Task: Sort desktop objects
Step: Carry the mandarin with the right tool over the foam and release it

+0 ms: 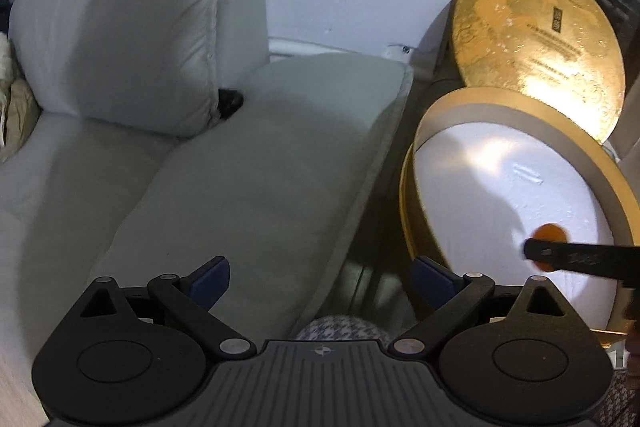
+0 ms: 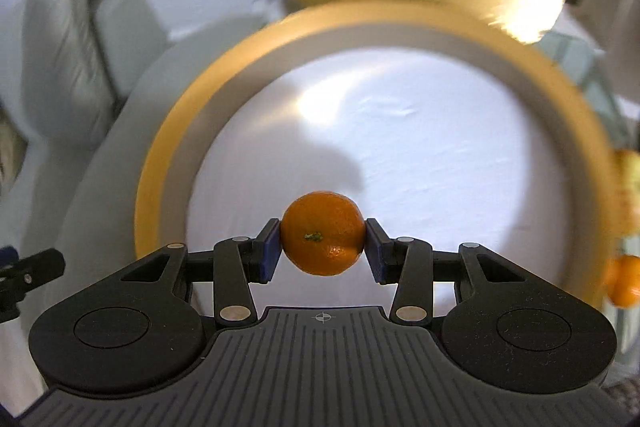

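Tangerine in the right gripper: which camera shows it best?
The right wrist view: the tangerine sits centred and sharp between the right gripper's blue pads, over the box's white floor. The left wrist view shows only an orange sliver behind a black finger at the frame's right.

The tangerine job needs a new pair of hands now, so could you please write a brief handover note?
Right claw: shut on the tangerine, held over the white foam liner of the round gold box.
Left claw: open, holding nothing, over the grey sofa cushion left of the box.
Gold lid leans up behind the box.
Done: fruit picked up.
Left: release it in the box; more fruit waits at right.
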`<state>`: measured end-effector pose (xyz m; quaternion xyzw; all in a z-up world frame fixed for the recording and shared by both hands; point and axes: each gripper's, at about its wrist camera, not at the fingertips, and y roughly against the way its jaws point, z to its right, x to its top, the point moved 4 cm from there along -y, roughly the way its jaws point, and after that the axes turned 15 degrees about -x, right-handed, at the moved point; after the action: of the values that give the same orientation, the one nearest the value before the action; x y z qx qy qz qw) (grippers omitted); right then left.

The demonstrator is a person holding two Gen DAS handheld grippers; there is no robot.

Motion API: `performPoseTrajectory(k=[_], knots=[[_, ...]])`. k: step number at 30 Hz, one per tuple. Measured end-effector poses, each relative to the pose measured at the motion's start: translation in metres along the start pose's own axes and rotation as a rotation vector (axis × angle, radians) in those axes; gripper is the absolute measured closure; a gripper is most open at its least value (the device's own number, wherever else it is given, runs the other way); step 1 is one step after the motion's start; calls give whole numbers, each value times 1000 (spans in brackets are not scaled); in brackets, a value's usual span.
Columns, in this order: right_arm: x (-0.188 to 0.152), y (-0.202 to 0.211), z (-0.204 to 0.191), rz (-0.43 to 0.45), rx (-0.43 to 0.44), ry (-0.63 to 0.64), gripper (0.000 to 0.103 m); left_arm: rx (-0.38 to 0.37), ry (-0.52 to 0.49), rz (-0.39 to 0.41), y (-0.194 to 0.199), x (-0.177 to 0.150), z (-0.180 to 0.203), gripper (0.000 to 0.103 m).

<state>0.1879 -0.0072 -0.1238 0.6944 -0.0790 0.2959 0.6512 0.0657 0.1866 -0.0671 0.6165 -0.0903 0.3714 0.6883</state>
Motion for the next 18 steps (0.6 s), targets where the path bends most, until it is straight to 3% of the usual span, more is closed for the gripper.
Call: performPoseTrajectory(k=[5,13,18], knots=[[-9,-27,-33,-59,7,97,58,-3,13,-20,-3,-3,-9,6],[-19,-33,-40,-73,-8,145,57,-13,8,-39,-4,-6,-8,6],[-13,-26,-40,-74,-2,136,44,-15,-17,-31,3,-9,2,6]])
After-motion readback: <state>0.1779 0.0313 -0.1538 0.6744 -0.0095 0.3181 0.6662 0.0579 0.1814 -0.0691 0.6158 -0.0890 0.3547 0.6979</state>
